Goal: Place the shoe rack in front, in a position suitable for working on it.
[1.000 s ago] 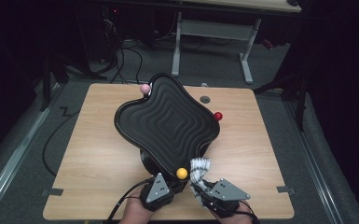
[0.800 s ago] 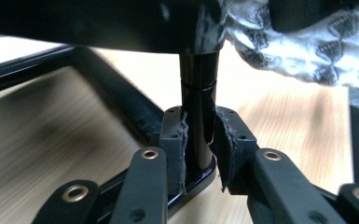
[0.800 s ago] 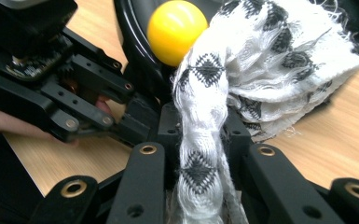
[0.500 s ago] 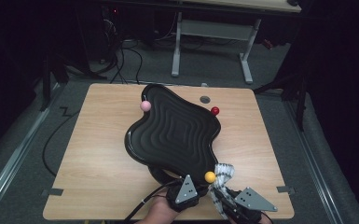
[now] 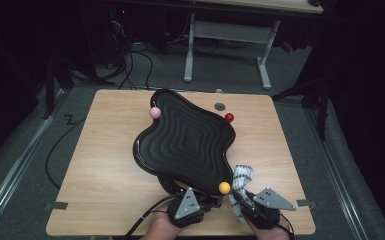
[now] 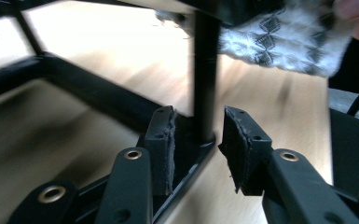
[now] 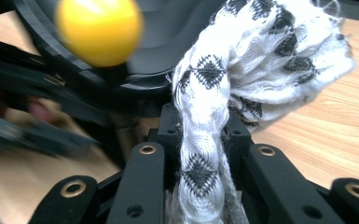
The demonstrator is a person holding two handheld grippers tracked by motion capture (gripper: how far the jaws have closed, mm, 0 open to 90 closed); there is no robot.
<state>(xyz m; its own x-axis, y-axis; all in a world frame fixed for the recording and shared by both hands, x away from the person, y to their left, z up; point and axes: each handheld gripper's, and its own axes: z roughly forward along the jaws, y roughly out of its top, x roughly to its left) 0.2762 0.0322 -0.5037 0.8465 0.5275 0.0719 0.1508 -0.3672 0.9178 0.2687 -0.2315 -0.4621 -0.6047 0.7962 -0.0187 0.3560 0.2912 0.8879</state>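
Note:
A black wavy tray [image 5: 185, 142] stands on a stand above the wooden table [image 5: 105, 165], with a pink ball [image 5: 154, 112], a red ball [image 5: 229, 118] and a yellow ball [image 5: 224, 187] on its rim. My left gripper [image 5: 204, 199] sits under the near rim. In the left gripper view it [image 6: 198, 135] is open, and the stand's black post [image 6: 206, 70] rises just beyond the tips. My right gripper [image 5: 244, 199] is shut on a white cloth with black diamonds [image 5: 241, 180]. The right gripper view shows the cloth [image 7: 261, 51] bunched above the gripper [image 7: 200, 126], beside the yellow ball [image 7: 98, 30].
A small grey disc [image 5: 220, 106] is set in the table behind the tray. A desk frame [image 5: 225, 45] and loose cables [image 5: 130, 65] lie on the floor past the far edge. Both hands are at the table's near edge.
The tray has turned counterclockwise, its yellow-ball corner swinging right. Both grippers shifted right along the near edge with it. Little has moved in the last half second.

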